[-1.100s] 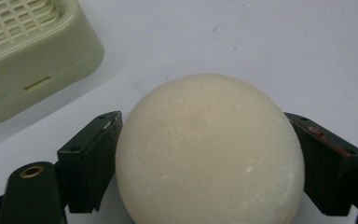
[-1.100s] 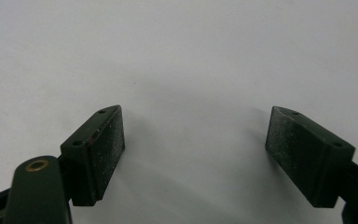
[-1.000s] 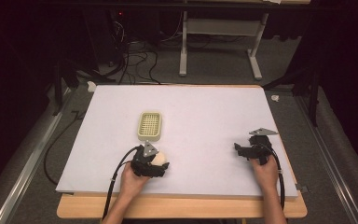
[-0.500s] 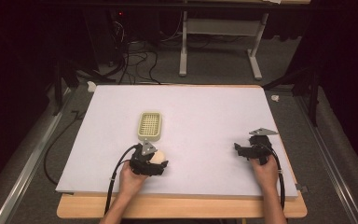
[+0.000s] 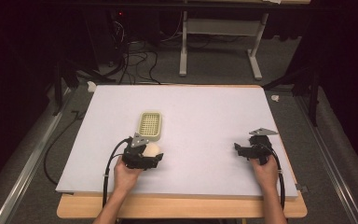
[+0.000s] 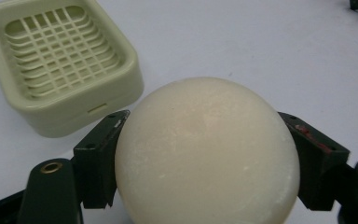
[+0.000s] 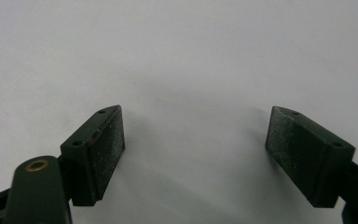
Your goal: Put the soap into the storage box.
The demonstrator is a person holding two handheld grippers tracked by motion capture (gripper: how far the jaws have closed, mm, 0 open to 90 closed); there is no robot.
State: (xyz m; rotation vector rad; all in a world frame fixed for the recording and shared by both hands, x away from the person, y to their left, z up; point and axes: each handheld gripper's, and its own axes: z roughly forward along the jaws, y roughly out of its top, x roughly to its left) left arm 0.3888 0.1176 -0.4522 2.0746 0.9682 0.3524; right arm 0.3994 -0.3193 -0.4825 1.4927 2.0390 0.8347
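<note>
We saw the left gripper [image 6: 205, 154] clamped on a round cream soap bar [image 6: 207, 154]: matte, slightly chalky surface, domed top, smooth curved edge, both black pads pressed against its sides. Being round, the bar had no long axis we could make out. In the high view the soap bar [image 5: 152, 150] sat at the near left of the white table mat [image 5: 200, 112], with the left gripper [image 5: 142, 156] around it.

Just beyond it lay the pale green plastic soap dish [image 6: 60, 65]: rounded rectangle, glossy, grid-slotted floor, raised rim, empty. In the high view, the soap dish [image 5: 150, 125] ran its long axis away from the person, close to the bar but not touching.

The right gripper [image 7: 193, 154] hovered over bare mat, jaws spread wide, nothing between the 2 dusty, grainy pads. In the high view the right gripper [image 5: 251, 150] was near the right edge of the mat, well apart from the dish. The mat's centre and far half lay open.
</note>
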